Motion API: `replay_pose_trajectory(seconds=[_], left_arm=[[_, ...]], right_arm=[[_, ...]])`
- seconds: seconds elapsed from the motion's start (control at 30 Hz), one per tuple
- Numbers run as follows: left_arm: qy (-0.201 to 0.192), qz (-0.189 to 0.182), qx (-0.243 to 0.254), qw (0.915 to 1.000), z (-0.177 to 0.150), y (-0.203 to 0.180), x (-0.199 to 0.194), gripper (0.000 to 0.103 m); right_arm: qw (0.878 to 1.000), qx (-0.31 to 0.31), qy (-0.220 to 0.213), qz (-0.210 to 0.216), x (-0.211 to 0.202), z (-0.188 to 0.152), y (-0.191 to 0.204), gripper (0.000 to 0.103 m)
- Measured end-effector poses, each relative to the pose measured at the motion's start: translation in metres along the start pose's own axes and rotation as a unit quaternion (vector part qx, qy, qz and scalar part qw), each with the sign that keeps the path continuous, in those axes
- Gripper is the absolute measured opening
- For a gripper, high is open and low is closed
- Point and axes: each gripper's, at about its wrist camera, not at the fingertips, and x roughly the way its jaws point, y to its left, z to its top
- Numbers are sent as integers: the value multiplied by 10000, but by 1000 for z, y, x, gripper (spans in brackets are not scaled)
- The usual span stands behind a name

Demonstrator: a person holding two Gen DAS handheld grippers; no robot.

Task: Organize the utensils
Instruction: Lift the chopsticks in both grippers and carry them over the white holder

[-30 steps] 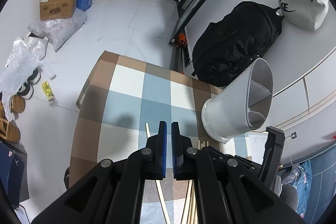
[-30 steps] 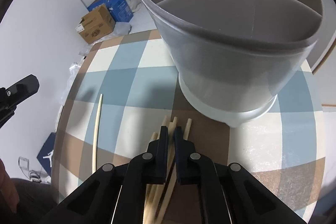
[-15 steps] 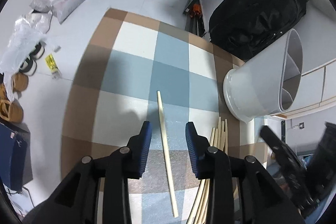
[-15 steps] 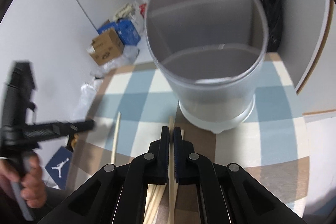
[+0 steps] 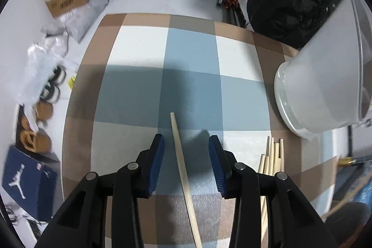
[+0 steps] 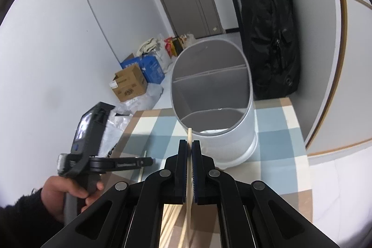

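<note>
Wooden chopstick point(image 5: 183, 169) lies lengthwise between the spread, untouching jaws of the left gripper point(image 5: 186, 150); right gripper point(image 6: 189, 150) clamps 1 stick point(image 6: 189, 138), tip just short of the divided holder point(image 6: 232, 145).

The left gripper point(image 5: 186, 150) has popped its jaws open and dropped down over the lone chopstick point(image 5: 180, 162) on the checked cloth point(image 5: 190, 57), while the right gripper point(image 6: 189, 150), clamped on one chopstick point(image 6: 189, 138), has lifted it clear of the pile toward the white holder point(image 6: 232, 131).
</note>
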Motion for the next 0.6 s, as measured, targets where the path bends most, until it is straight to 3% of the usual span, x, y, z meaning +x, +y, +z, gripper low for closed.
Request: replay_pose_trajectory(seconds=[0.03,0.07,0.2,0.33,0.6], left_arm=[[-65,121,41,9999,-2,-1,0,19],[-85,161,50,9998,-3,-1,0,2],[-250,-50,-166,9995,-6,8,-4,1],[-776,-129,-267,9965,-6,8,-27,1],[-1940,-467,-184,9797,-21,-1,-101,1]], right_arm=[[10000,-13,-42,17,-5,1,-2,3],[9999,-16,-100,42,-7,1,-2,3],[9995,25,-285,113,-17,6,-5,3],[9989,45,-446,168,-26,12,-7,3],[9969,-45,-731,293,-41,20,-3,2]])
